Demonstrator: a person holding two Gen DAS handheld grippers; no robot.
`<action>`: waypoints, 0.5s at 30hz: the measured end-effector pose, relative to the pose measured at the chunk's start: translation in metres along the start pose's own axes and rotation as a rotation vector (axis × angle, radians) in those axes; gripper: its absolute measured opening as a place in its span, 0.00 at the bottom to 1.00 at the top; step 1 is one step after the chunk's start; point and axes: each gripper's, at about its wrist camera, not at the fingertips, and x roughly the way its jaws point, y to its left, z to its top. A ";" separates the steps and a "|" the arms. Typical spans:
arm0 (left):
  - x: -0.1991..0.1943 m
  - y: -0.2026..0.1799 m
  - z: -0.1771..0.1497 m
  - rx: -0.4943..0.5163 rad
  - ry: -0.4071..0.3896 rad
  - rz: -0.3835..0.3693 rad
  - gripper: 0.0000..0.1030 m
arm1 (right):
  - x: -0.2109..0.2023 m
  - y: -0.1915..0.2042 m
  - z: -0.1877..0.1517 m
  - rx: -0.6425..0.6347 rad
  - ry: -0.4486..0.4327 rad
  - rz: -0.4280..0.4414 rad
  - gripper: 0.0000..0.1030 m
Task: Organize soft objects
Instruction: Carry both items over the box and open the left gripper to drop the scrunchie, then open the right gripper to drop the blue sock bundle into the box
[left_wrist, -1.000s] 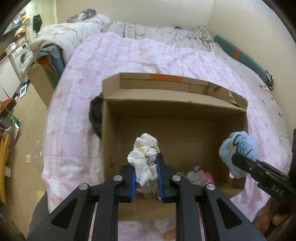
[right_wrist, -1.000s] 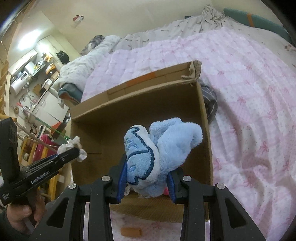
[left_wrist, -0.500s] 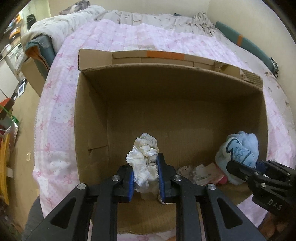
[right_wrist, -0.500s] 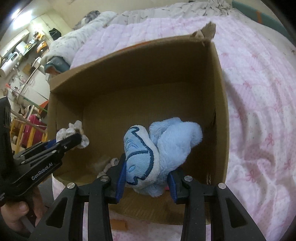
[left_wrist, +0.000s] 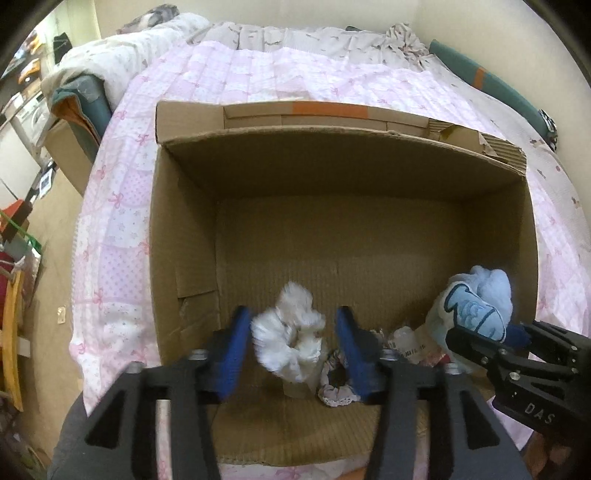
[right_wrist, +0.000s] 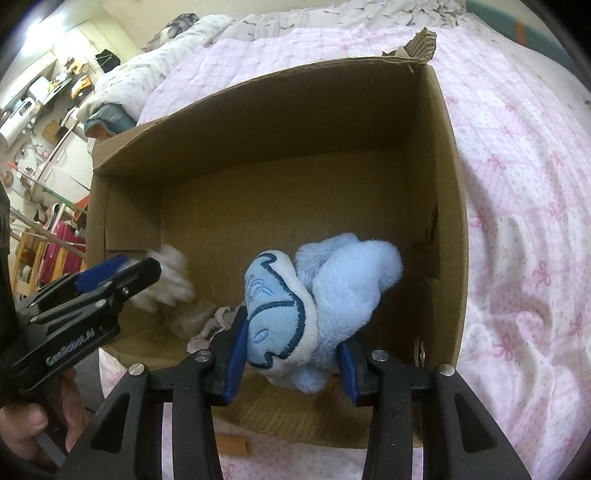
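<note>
Two hand-held grippers: left (left_wrist: 293, 343) spread around white scrunchie (left_wrist: 290, 341) (blurred), right (right_wrist: 291, 358) clamping blue plush (right_wrist: 325, 306).

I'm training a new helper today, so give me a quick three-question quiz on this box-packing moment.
1. True or false: the left gripper is clamped shut on the white scrunchie.
2. What does the right gripper hold? A) a pink sock B) the blue plush toy C) nothing
3. Fill in: both soft items are over the open cardboard ____ standing on the pink bedspread.

Key
1. False: its fingers stand apart and the scrunchie, blurred, sits loose between them.
2. B
3. box
</note>
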 end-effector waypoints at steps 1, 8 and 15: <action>-0.003 -0.001 0.000 0.002 -0.008 0.006 0.60 | -0.001 -0.001 -0.001 -0.002 -0.003 0.001 0.43; -0.014 0.004 -0.001 -0.013 -0.007 0.013 0.64 | -0.008 -0.002 -0.002 -0.008 -0.037 0.029 0.48; -0.026 0.010 -0.004 -0.034 -0.024 0.044 0.64 | -0.020 -0.007 -0.003 0.024 -0.084 0.082 0.93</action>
